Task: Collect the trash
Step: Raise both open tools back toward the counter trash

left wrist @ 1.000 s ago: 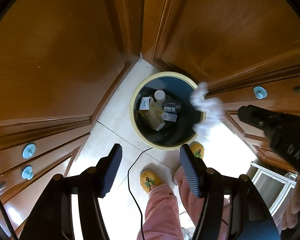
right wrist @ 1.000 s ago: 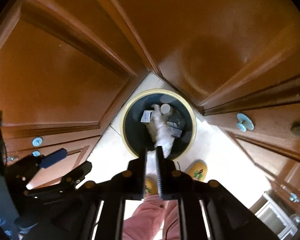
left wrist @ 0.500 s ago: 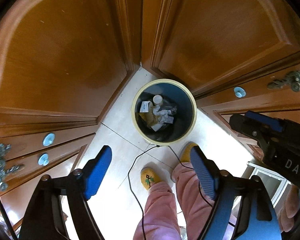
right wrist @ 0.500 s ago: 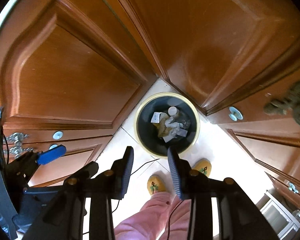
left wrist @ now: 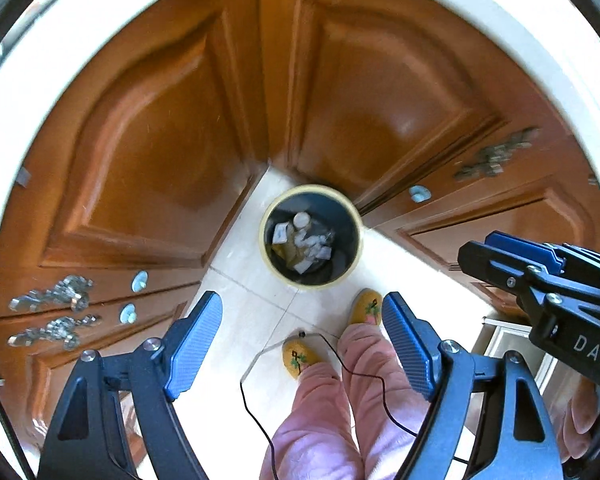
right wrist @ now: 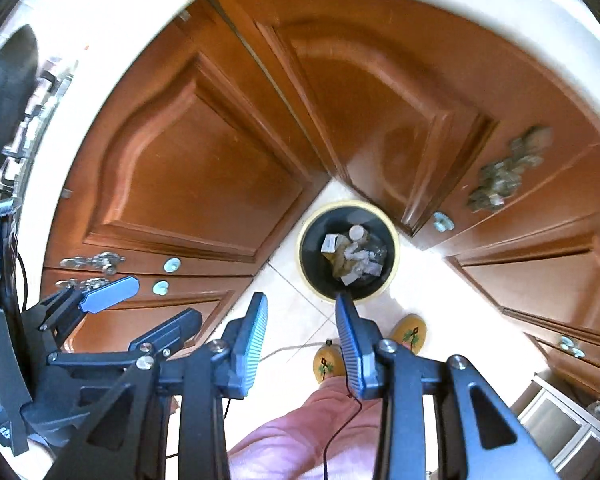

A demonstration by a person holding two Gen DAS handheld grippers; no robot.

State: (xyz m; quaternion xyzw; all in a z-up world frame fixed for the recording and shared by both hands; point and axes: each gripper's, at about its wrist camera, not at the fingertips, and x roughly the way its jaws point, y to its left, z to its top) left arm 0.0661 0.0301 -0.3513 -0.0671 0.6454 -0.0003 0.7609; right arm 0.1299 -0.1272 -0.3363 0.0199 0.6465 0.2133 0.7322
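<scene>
Blue-padded left gripper [left wrist: 302, 344] and right gripper [right wrist: 302, 336] gaped, holding nothing; bin [left wrist: 269, 248] lay at twelve o'clock beyond both, nearer the right.

Tissue [right wrist: 356, 254] now in bin [right wrist: 394, 240].

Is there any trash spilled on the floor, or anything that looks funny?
No spill: the trash sits inside the bin on the floor. The only odd thing is a thin black cable trailing across the tiles by the slippers.
</scene>
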